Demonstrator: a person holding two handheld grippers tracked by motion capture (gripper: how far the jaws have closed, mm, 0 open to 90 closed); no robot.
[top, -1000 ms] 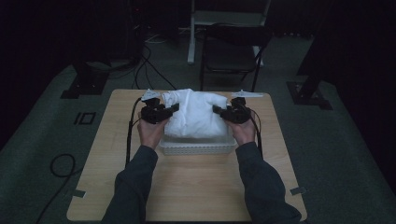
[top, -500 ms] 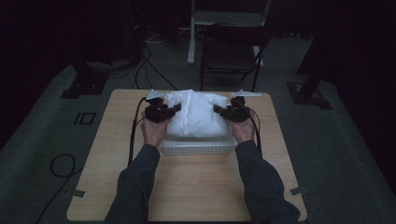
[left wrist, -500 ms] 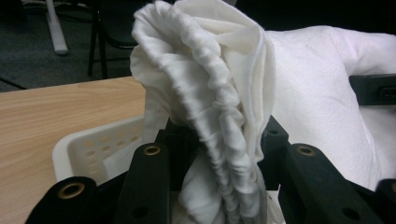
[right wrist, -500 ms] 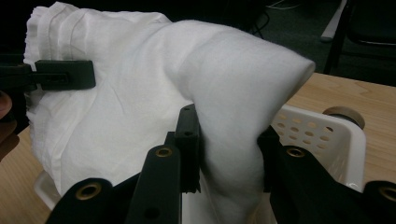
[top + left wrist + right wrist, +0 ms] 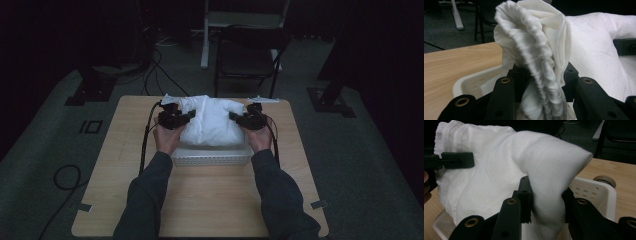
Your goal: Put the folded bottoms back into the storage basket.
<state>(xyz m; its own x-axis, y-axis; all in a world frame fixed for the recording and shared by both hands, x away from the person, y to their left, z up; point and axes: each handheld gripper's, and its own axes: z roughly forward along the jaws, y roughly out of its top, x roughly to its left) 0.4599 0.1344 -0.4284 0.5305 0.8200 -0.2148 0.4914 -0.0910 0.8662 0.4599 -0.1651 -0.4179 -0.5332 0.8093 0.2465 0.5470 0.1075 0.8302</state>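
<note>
Gripping the white cloth (image 5: 212, 122) from both sides, your left gripper (image 5: 541, 82) and right gripper (image 5: 546, 195) pinch its folds above the basket (image 5: 210, 156), hiding the basket's inside.

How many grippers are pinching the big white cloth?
2. The left gripper pinches a bunched, gathered edge of the white cloth at its left end; the right gripper pinches a fold at its right end, above the white basket.
</note>
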